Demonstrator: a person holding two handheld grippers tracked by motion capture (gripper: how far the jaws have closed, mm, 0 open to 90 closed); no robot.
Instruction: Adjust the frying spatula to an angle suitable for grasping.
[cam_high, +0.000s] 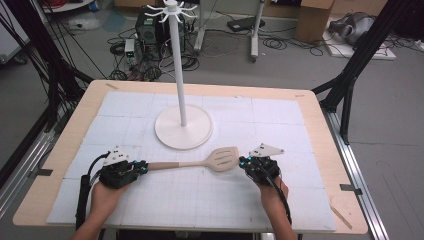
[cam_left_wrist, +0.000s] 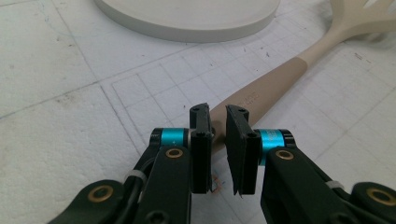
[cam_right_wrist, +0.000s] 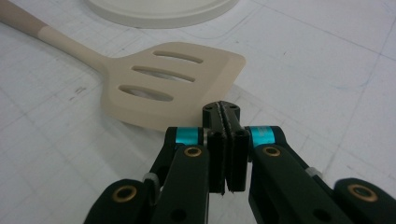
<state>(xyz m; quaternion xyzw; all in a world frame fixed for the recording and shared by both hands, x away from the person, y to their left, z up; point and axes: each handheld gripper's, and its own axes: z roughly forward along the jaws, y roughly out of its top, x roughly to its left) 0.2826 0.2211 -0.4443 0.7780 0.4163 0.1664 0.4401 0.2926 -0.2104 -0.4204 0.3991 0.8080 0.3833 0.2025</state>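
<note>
Left gripper (cam_left_wrist: 219, 122) clamped on the handle end of the slotted spatula (cam_high: 200, 161) lying on the table (cam_high: 60, 150); right gripper (cam_right_wrist: 226, 114) closed, empty, just beside its blade.

The spatula (cam_high: 200, 162) is lying just before the stand (cam_high: 183, 125), between my left gripper (cam_high: 142, 167) and my right gripper (cam_high: 244, 163).

The setting is a robotics lab or test bay. A wooden table (cam_high: 60, 150) carries a white gridded mat (cam_high: 280, 125). Black frame struts (cam_high: 360, 55) stand at both sides. Behind the table, the grey floor holds loose cables (cam_high: 280, 44), a computer tower (cam_high: 147, 27), metal stand legs (cam_high: 256, 30) and a cardboard box (cam_high: 314, 19).
</note>
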